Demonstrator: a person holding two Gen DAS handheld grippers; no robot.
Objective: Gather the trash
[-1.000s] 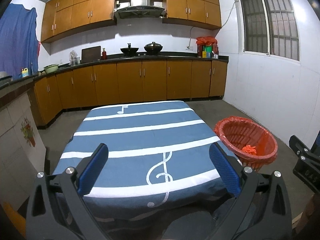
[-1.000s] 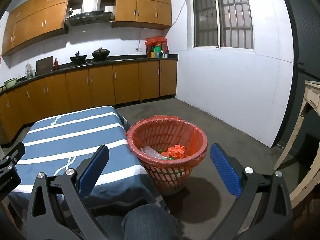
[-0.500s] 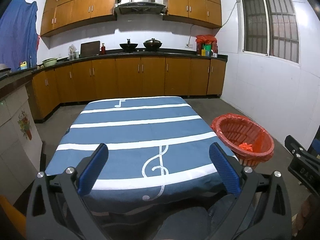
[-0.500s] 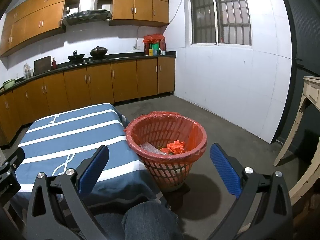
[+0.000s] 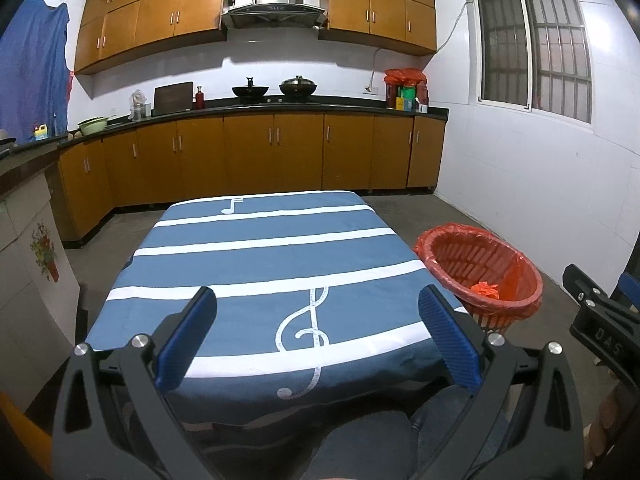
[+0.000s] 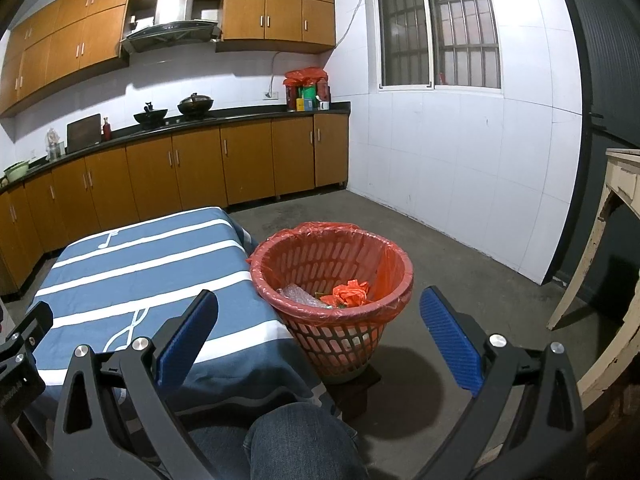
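Note:
A red plastic basket (image 6: 340, 332) lined with a red bag stands on the floor right of the table; it also shows in the left wrist view (image 5: 516, 276). Inside lie a crumpled orange piece (image 6: 350, 293) and clear plastic wrap (image 6: 294, 294). The table has a blue cloth with white stripes and music notes (image 5: 260, 264), with no trash visible on it. My left gripper (image 5: 316, 336) is open and empty above the table's near edge. My right gripper (image 6: 318, 338) is open and empty, held in front of the basket.
Wooden kitchen cabinets (image 5: 276, 152) with a black counter run along the back wall, holding pots and containers. A white wall with a window (image 6: 440, 28) is at right. A pale wooden table leg (image 6: 592, 240) stands far right. My knee (image 6: 296, 436) is below.
Both grippers have pulled back and tilted up a little; the table and basket appear lower and farther in both views. Both stay open and empty.

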